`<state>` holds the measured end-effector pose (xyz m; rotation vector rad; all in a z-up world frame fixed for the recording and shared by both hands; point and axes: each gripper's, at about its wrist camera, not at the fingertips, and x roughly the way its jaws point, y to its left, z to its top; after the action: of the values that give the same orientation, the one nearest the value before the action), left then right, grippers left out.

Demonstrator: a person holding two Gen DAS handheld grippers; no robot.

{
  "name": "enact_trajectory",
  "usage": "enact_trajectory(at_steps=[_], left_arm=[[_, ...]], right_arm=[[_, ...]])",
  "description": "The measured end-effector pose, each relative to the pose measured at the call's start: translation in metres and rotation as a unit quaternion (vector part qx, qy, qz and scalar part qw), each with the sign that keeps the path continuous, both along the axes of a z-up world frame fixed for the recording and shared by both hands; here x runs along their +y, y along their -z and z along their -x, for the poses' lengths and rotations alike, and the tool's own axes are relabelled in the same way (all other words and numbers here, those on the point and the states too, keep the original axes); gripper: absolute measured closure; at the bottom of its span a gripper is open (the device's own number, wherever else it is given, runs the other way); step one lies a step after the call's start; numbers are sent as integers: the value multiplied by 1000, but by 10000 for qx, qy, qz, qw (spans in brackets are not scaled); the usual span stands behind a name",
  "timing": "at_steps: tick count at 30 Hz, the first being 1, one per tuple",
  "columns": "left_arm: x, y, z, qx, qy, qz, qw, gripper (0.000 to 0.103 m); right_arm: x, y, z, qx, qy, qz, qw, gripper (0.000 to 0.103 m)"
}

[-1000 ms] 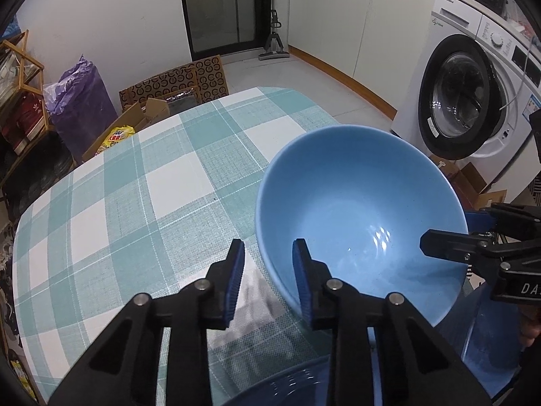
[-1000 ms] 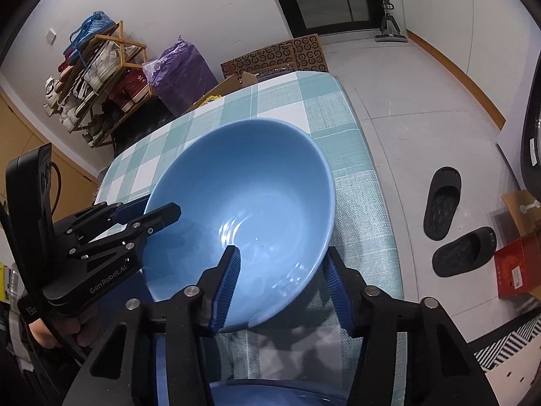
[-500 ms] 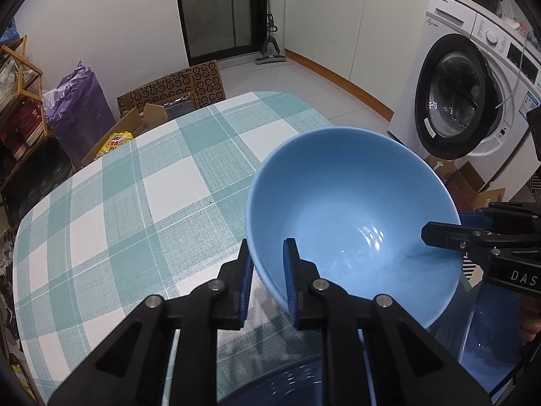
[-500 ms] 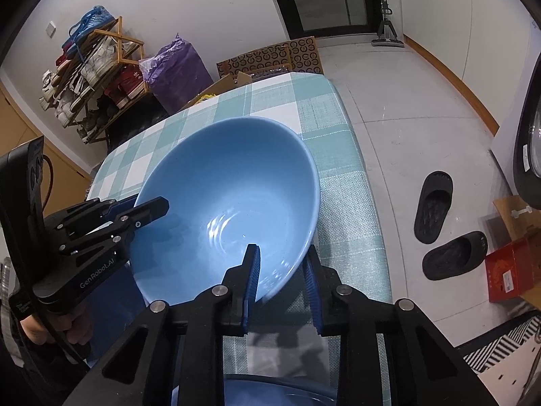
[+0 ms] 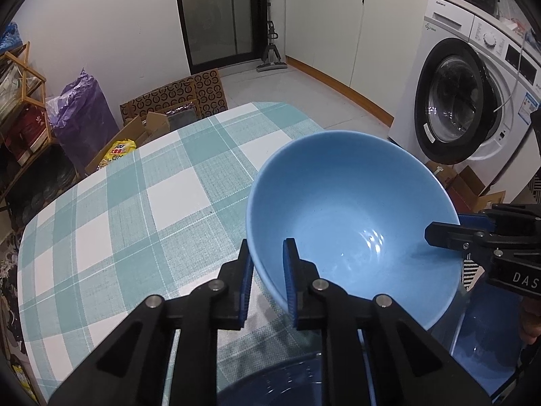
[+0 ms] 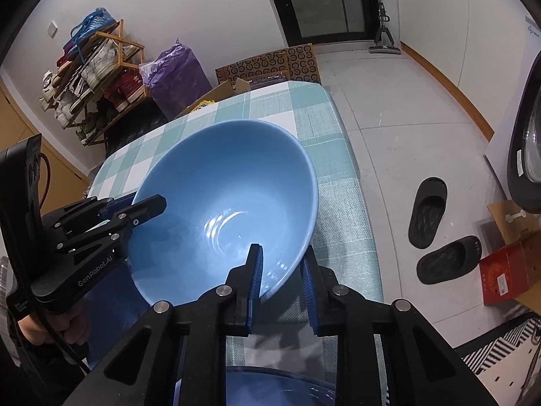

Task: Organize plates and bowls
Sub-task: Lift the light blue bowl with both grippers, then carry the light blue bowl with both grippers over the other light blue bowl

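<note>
Held aloft over the checked surface (image 5: 142, 203) by two sets of tongs: light blue bowl (image 5: 351, 223), left tongs (image 5: 267, 280) pinching its near rim, right tongs (image 6: 280, 280) clamped on the opposite rim. Best kept level, lowered evenly onto the darker blue dish (image 6: 270, 385) beneath the bowl, both grips released together.

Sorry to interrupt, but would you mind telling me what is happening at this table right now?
A person is holding one light blue bowl with two handheld tools at once. The left claw is shut on the bowl's near-left rim, and the right claw is shut on the opposite rim. The bowl is tilted above the checked tablecloth. A darker blue dish lies just beneath the claws, partly out of view.
</note>
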<state>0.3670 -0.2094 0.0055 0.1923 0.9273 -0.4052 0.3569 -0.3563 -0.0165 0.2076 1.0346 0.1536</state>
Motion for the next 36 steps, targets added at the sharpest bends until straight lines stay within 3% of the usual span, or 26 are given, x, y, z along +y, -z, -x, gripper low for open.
enact_trajectory(at_steps=[21,36], left_arm=[[-4,-48,37,-426,76,166,9989,88],[15,-78,78,-744,-5,179,9971,88]], right_arm=[[-8,-58,52,-533,115,93,9985,80],[11,-98,103,-904,-7,135,9958,80]])
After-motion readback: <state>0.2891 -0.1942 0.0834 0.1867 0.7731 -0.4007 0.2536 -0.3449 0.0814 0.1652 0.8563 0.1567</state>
